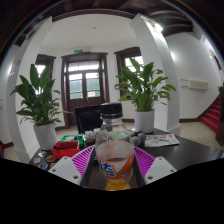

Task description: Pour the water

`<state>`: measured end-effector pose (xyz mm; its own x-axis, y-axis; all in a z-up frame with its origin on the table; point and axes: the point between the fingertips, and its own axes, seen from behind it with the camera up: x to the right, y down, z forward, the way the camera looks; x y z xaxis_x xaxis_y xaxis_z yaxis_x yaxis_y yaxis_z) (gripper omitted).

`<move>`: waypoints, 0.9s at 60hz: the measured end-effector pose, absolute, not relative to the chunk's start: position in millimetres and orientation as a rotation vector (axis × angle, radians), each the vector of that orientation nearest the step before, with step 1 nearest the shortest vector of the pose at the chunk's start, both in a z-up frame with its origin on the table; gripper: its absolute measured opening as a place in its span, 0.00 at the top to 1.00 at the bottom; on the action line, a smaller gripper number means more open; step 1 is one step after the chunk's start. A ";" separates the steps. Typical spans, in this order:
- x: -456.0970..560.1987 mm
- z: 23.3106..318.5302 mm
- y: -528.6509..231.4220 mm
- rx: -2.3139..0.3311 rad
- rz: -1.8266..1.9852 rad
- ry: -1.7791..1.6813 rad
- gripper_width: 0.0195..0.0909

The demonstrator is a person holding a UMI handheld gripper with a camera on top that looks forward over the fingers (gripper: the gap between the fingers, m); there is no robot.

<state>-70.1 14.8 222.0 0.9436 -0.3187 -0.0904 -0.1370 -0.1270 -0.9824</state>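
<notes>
Room w/ dark double door (84, 80) at back. 2 potted plants: left plant (38, 98), right plant (145, 88), one each side of door. Surface (195, 152) dark, cluttered; red tray (66, 148) left, papers (160, 140) right, small items hard to make out. Hand-held gripper (114, 163) closed on clear bottle (114, 150), 2 pink pads touching it; bottle base cut off.

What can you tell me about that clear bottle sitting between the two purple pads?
The bottle is clear plastic by the look of it, with a dark cap on top and a narrow neck widening into a rounded body. It stands upright and holds an amber-orange liquid in its lower part. It sits between the claw fingers, whose purple pads flank it closely on both sides; whether they actually press on it cannot be told.
</notes>
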 end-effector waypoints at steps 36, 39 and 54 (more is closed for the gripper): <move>-137.4 194.3 -138.3 -1.924 -0.161 0.085 0.16; -145.7 203.0 -147.2 -1.919 -0.135 0.073 0.16; -165.6 251.5 -173.6 -1.863 -0.109 0.064 0.17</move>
